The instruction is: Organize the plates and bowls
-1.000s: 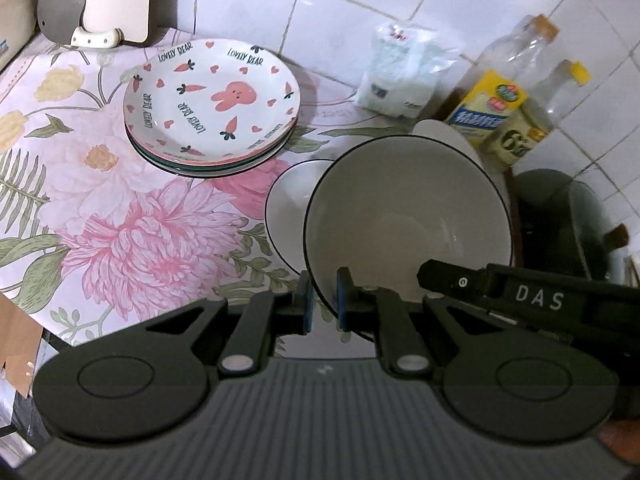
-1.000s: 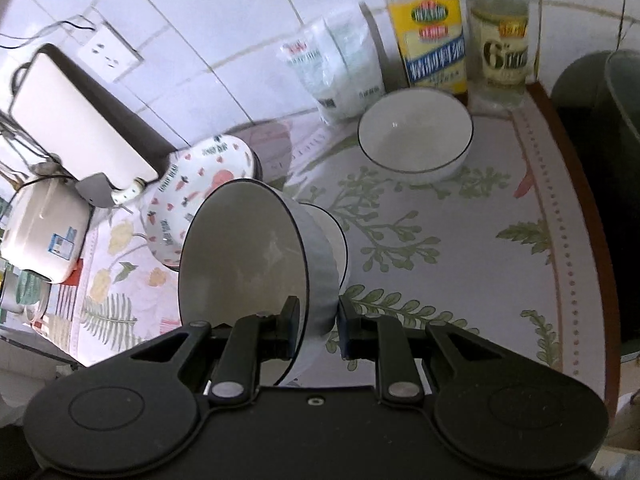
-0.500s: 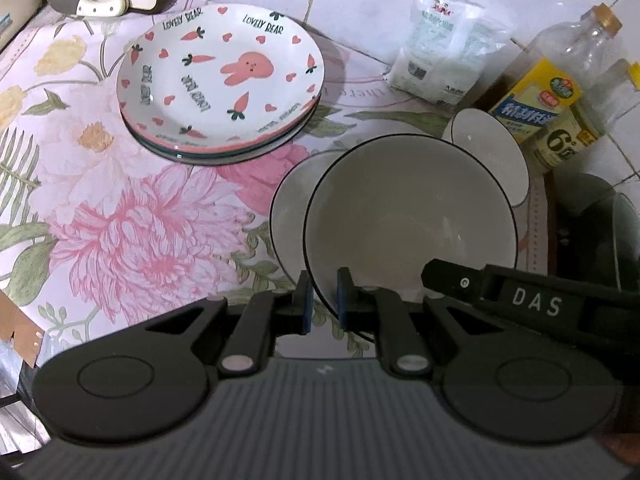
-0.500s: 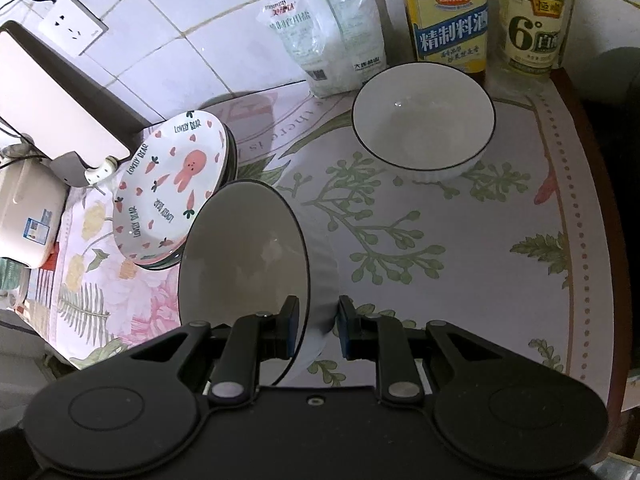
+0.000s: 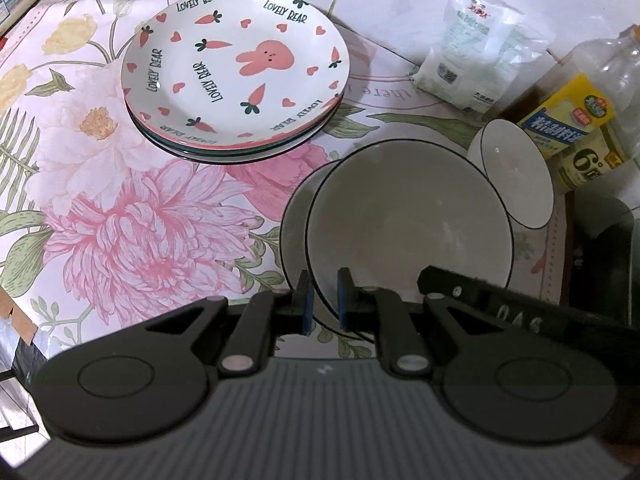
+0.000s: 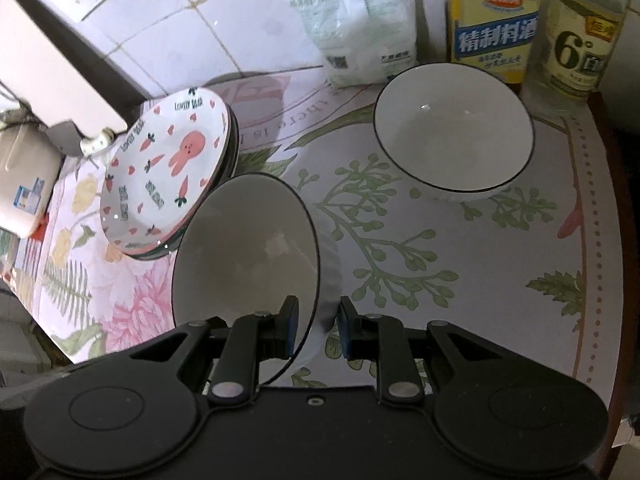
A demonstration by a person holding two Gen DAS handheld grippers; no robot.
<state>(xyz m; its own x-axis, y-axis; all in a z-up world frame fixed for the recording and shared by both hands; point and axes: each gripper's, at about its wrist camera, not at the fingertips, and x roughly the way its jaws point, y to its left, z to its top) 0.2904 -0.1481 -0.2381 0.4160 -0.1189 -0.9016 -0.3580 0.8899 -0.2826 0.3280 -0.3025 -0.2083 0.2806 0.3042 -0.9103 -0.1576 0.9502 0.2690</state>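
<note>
On my left wrist view, the left gripper [image 5: 323, 304] has its blue-padded fingers pinched on the near rim of a white bowl with a thin black rim [image 5: 408, 224], one pad inside the wall and one outside. That held bowl sits over a second bowl of the same kind [image 5: 298, 216], whose rim peeks out to its left; I cannot tell whether the two touch. A third bowl [image 5: 516, 176] stands just beyond, near two bottles [image 5: 576, 120] and a white bag [image 5: 476, 52] by the tiled wall. A stack of plates [image 5: 236, 72], topped by a rabbit-and-carrot one, lies well to the left on the floral tablecloth [image 5: 120, 220]. A black bar marked DAS crosses in from the right. On my right wrist view, the right gripper [image 6: 317, 328] straddles the ribbed wall of the white bowl with a thin black rim [image 6: 244, 252], fingers on either side and looking closed on it. The third bowl [image 6: 452, 136] stands apart ahead, in front of the bottles [image 6: 496, 20], and the stack of plates [image 6: 168, 168] lies just beside the held bowl at left.
</note>
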